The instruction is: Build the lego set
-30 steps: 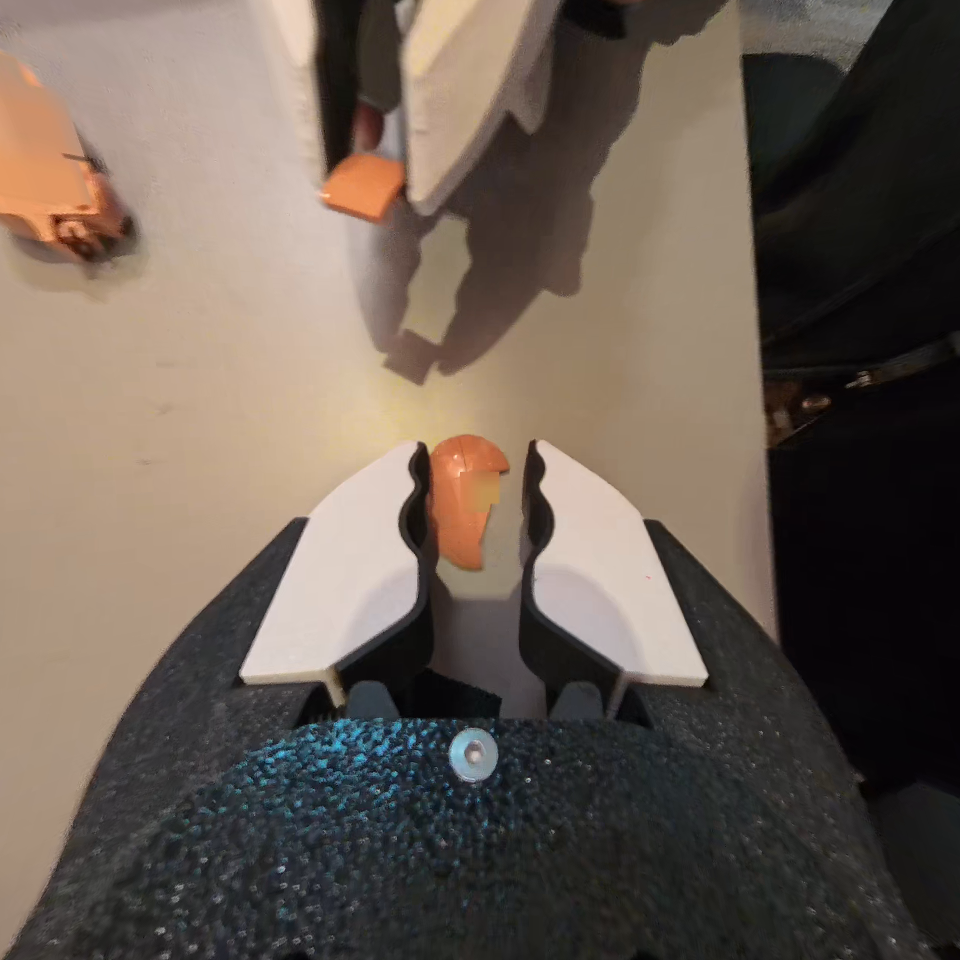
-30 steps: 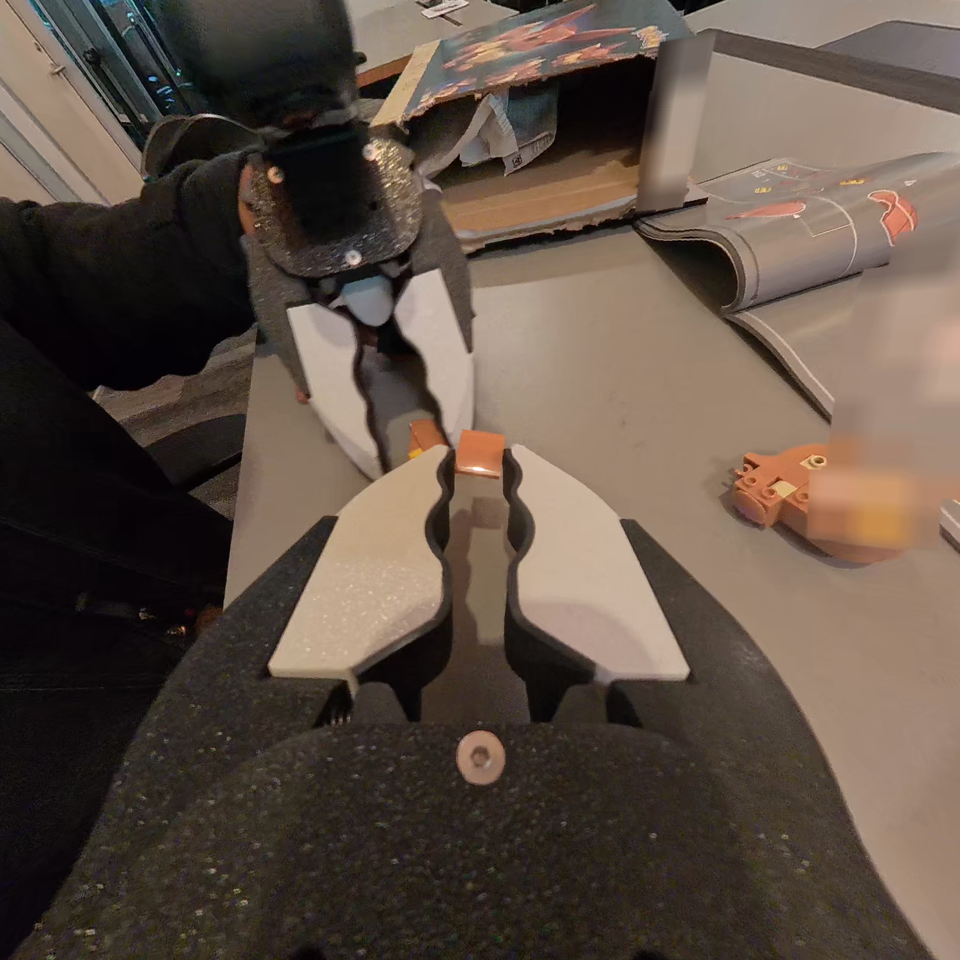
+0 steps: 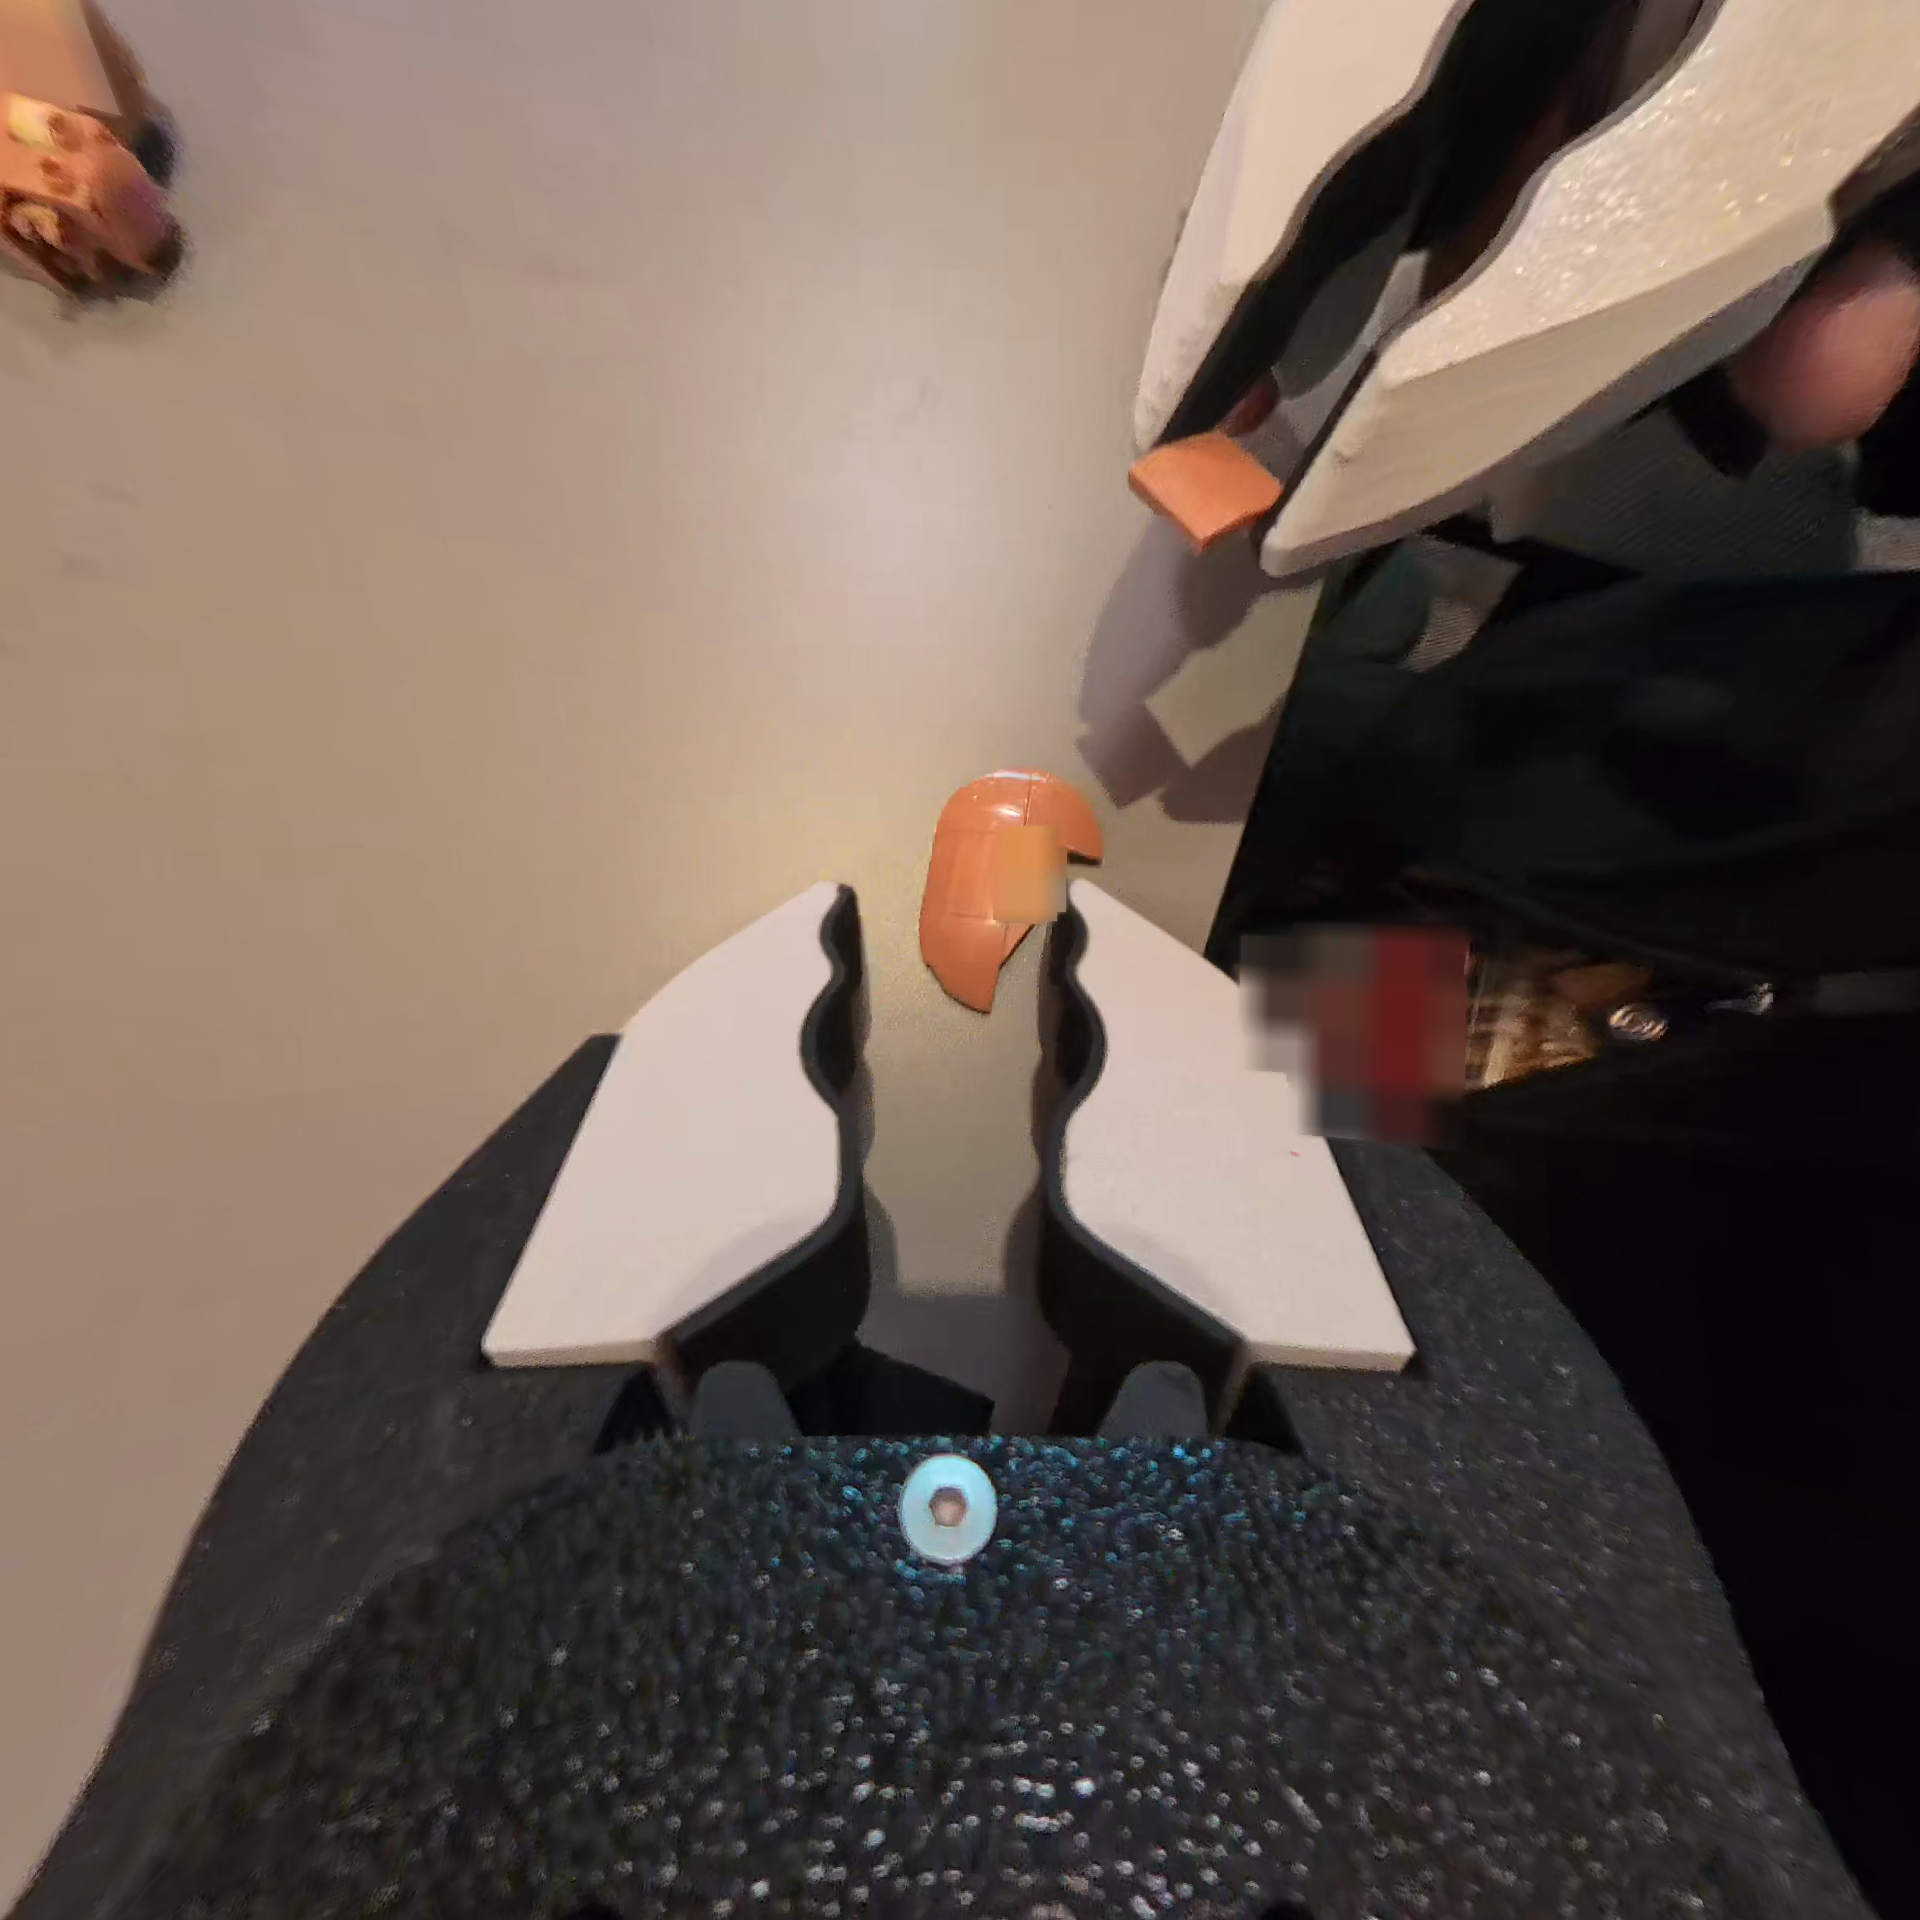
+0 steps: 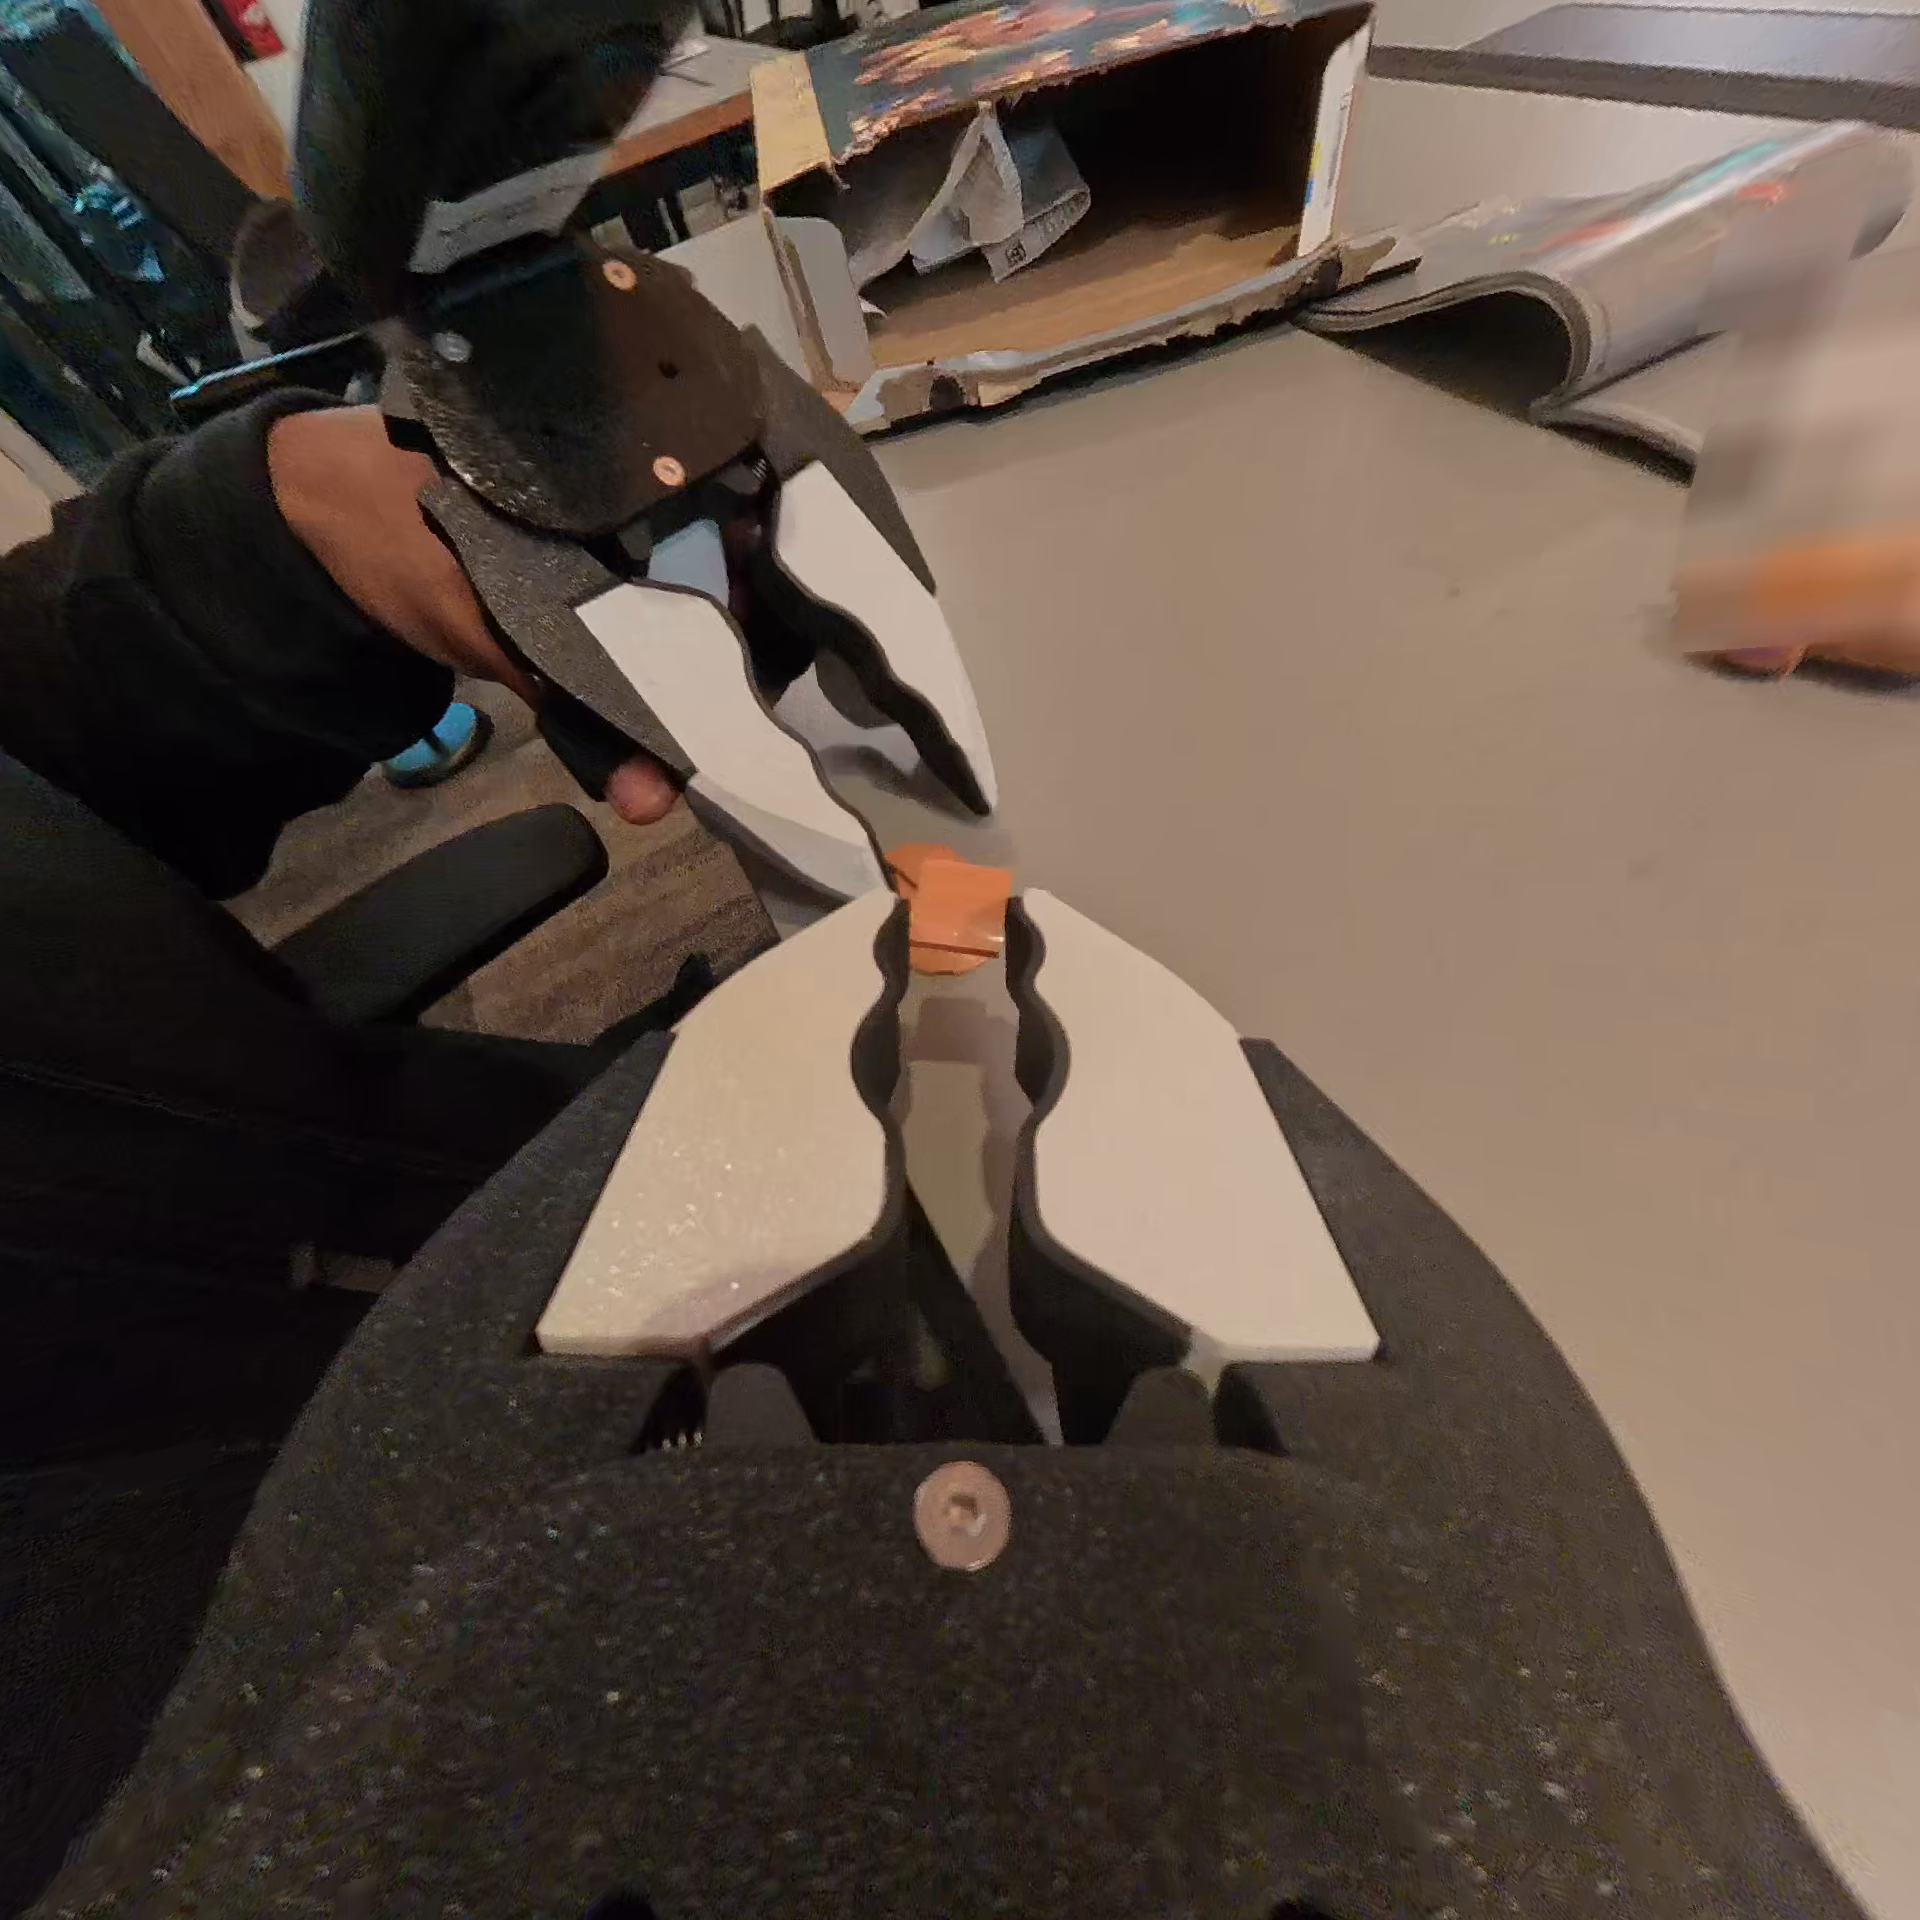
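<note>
Assembly (image 3: 73,213) of orange bricks lies blurred at the far left of the tabletop (image 3: 520,623), well apart from the curved orange piece (image 3: 977,883), the landmark here. That curved piece rests on the tabletop near its edge, just off the tips of the left claw (image 3: 956,914), whose jaws stand part open and hold nothing. A second ago the piece sat deeper between those jaws, against the left one; now it lies nearer the right tip, so the left claw seems to have backed off slightly. Right of the curved piece and above it, the right claw (image 3: 1262,499) pinches a small orange tile (image 3: 1205,494) at its tips. Earlier the tile hung farther away; it has closed in, likely to be pressed on. Beyond lie an opened box (image 4: 1039,208) and a booklet (image 4: 1610,281).
</note>
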